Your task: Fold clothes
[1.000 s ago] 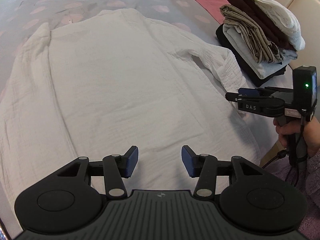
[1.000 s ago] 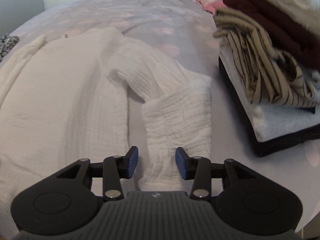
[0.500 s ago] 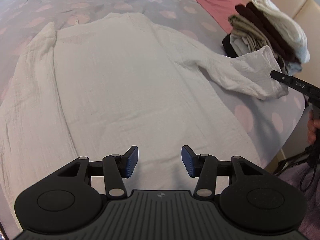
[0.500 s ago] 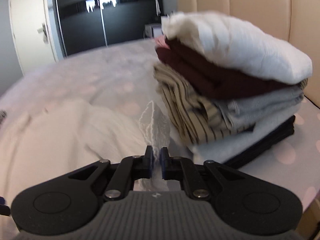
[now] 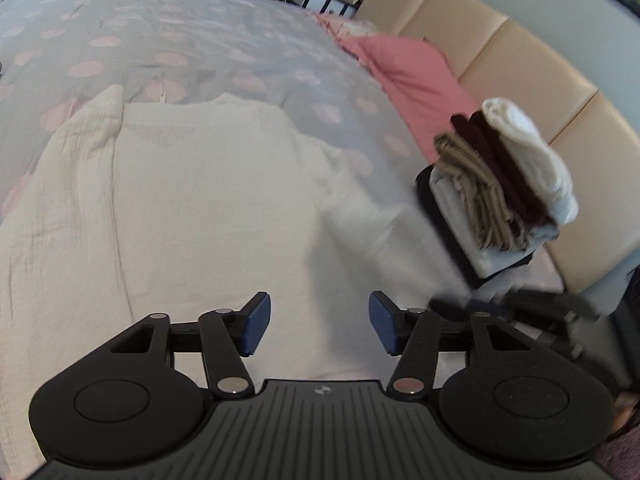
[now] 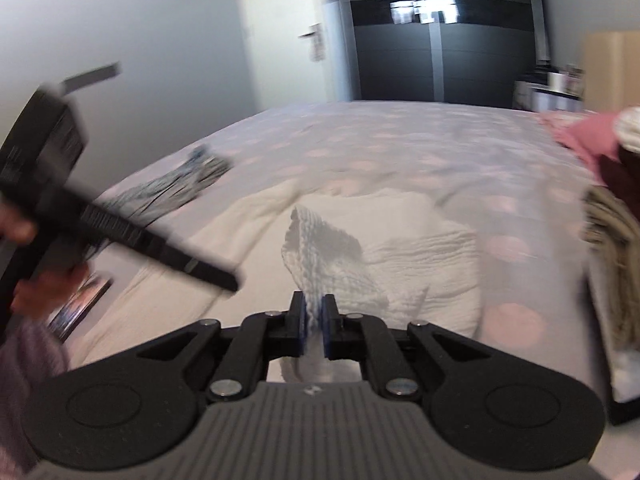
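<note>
Since a second ago, our right gripper has closed on the cuff of the white shirt's sleeve and lifted it off the bed; the sleeve lay flat before. Its jaws are clamped on the cloth. Our left gripper hovers above the shirt's near hem, jaws opening, nothing between them.

The white shirt lies spread flat across the near half of the bed, collar at the far side. We judge the step in hand to be folding the right sleeve inward. The next move calls for carrying the cuff leftward over the shirt's body and laying it flat.

We count one shirt being folded, two grippers, one stack of folded clothes at the right, and one pink pillow beyond it.
</note>
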